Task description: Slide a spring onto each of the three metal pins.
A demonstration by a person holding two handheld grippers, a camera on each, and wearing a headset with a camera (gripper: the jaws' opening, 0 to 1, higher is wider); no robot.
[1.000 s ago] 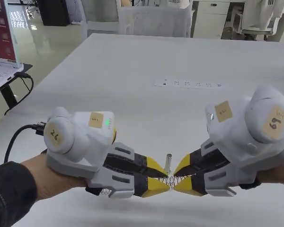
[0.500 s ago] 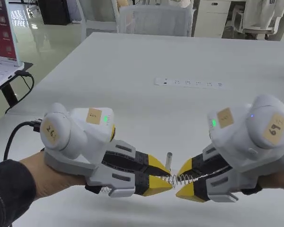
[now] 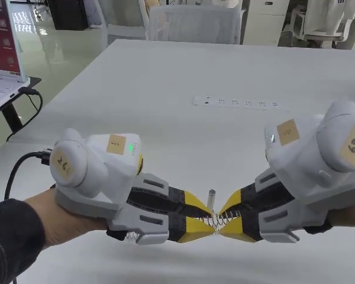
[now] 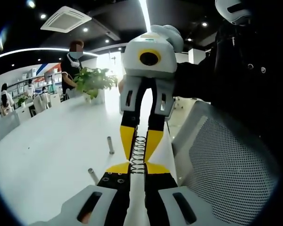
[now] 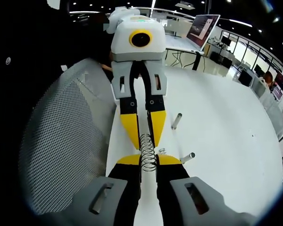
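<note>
— Spring (image 3: 216, 221) first: where is it?
— Held level between the two claw tips, just above the white surface (image 3: 165, 118), at about 6 o'clock in the head view.
— How does it look?
— It is a short coil of thin, silvery wire, straight from end to end, with the turns slightly apart. In the left gripper view the spring (image 4: 138, 153) runs from 6 o'clock toward 12, and the separate turns are plain to see.
— Left claw (image 3: 207, 220)?
— Narrow, with its yellow tips pinched on one end of the spring. It comes in from 9 o'clock in the head view.
— Right claw (image 3: 223, 222)?
— Narrow too, clamped on the other end and coming in from 3 o'clock. The two sets of yellow tips face each other nose to nose, close together.
— Any pin?
— One metal pin (image 3: 211, 199) stands upright on the surface just beyond the spring, at its 12 o'clock. The left gripper view shows two pins, one (image 4: 110, 145) at the spring's 9 o'clock and a nearer one (image 4: 93, 176) at 8 o'clock. Both are bare.
</note>
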